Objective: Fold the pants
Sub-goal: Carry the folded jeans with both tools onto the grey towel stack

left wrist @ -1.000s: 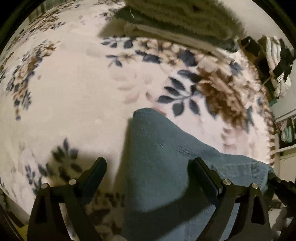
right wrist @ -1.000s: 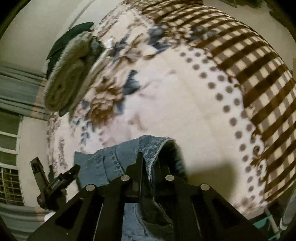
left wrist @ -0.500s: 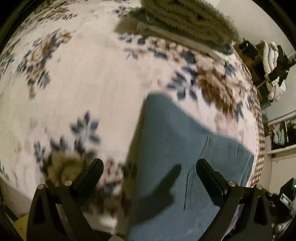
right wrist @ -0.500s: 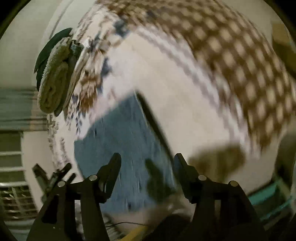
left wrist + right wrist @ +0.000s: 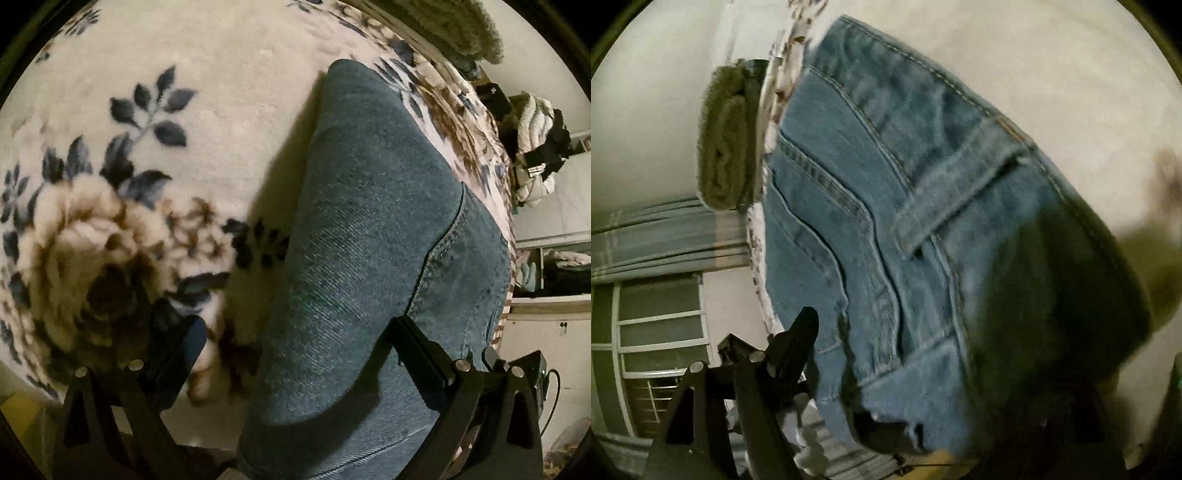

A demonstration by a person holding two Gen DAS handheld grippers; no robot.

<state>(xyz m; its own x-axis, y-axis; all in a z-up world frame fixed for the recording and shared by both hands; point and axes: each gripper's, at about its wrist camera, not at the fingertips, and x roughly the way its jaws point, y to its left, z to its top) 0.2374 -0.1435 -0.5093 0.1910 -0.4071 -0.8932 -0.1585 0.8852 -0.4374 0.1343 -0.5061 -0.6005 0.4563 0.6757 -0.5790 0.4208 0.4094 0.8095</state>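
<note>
Blue denim pants [image 5: 376, 236] lie folded on a cream floral blanket [image 5: 207, 92]. In the left wrist view my left gripper [image 5: 295, 343] is open and low over the bed, its right finger [image 5: 417, 347] on the denim, its left finger [image 5: 173, 347] on the blanket beside the pants' edge. In the right wrist view the pants [image 5: 923, 206] fill the frame, waistband and belt loop showing. Only the right gripper's left finger [image 5: 798, 343] shows, beside the denim; the other finger is hidden behind dark cloth.
A rolled olive-green towel [image 5: 454, 26] lies at the far end of the bed; it also shows in the right wrist view [image 5: 726, 136]. A pile of clothes [image 5: 535, 147] and shelves stand beyond the bed at right. A window with curtains [image 5: 657, 236] is at left.
The right gripper opened and let go of the pants' edge a second ago. Both grippers have since dropped close to the folded denim, which now fills much more of both views.
</note>
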